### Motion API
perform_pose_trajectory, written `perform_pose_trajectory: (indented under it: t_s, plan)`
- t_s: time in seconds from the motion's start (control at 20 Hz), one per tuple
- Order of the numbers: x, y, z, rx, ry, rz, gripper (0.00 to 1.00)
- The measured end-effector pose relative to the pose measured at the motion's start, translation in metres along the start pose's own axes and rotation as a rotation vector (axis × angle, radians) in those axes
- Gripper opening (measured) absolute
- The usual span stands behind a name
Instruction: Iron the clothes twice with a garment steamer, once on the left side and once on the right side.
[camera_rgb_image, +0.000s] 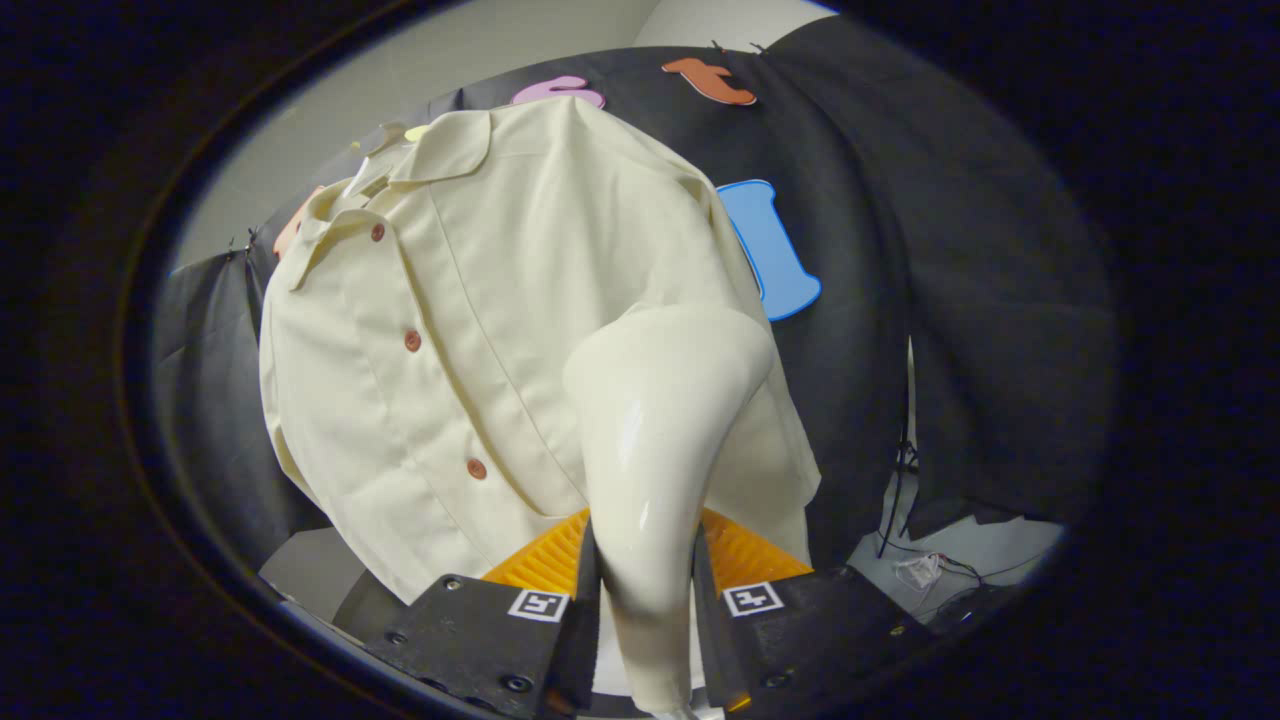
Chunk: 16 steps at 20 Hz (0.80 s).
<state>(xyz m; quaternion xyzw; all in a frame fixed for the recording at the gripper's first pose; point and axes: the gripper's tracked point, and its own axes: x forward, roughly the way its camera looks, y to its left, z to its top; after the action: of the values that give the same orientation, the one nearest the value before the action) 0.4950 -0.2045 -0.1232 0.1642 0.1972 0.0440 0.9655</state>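
we are clamping our gripper (645, 590) on the steamer (655, 450), its head touching the hanging shirt (450, 330) near the right edge; black cloth (940, 300) beyond lies open.

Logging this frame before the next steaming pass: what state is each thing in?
Gripper: shut on the steamer's handle.
Garment steamer: held, head up against the shirt.
Shirt: hanging, buttoned down the front, collar folded down.
Buttons: fastened.
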Motion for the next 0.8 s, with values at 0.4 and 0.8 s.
perform_pose_trajectory:
  t_s: [0.4,0.8]
  plan:
    - [0.006,-0.018,-0.044,0.064,0.000,0.048,0.42]
    - [0.006,-0.046,-0.110,0.096,0.053,0.083,0.42]
